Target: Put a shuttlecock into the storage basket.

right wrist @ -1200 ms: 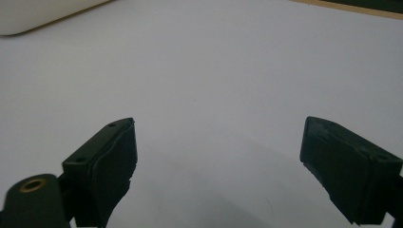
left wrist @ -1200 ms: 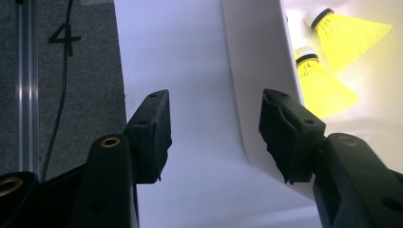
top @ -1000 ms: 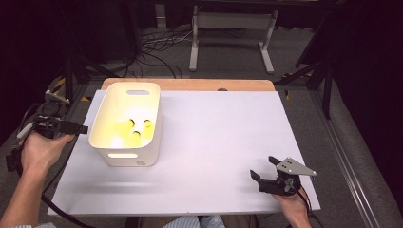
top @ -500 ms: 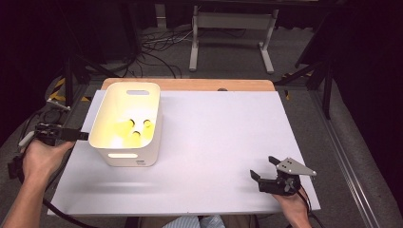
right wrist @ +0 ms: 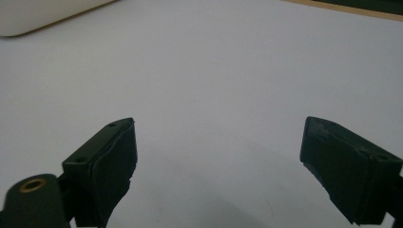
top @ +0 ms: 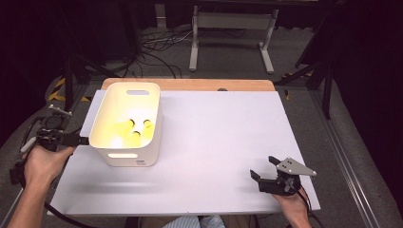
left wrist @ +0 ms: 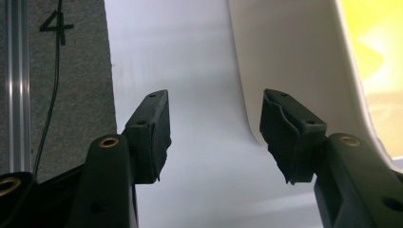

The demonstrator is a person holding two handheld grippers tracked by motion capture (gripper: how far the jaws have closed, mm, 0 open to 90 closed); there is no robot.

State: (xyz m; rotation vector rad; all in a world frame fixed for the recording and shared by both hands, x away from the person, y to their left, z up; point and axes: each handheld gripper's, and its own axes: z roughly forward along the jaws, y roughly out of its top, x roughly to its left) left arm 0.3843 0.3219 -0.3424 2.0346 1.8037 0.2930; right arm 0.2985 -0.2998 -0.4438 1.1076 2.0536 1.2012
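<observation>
Bin (top: pixel 127 124), white plastic with cut-out handles, sits on the left part of the counter (top: pixel 228 142), its far end near the wooden back edge. Nearest me, the right hand-held gripper (top: pixel 265 167) rests low at the front right corner, jaws wide apart with nothing between them; its own view shows only bare white surface ahead and a corner of the bin (right wrist: pixel 43 16) far off. It has not budged over the last second.

Left hand-held gripper (top: pixel 83 140) is the one that changed: a second ago it sat higher against the bin's left wall, and it has since slid toward the near end, tips now just beside the wall. Jaws apart, empty; from its own camera the bin wall (left wrist: pixel 285 61) curves past the right-hand pad, not between the pads.

Farther in, three small yellow balls (top: pixel 137 129) lie on the bin floor.

Judgement: looks like a lining-up for a grip on the rim, not yet taken.
</observation>
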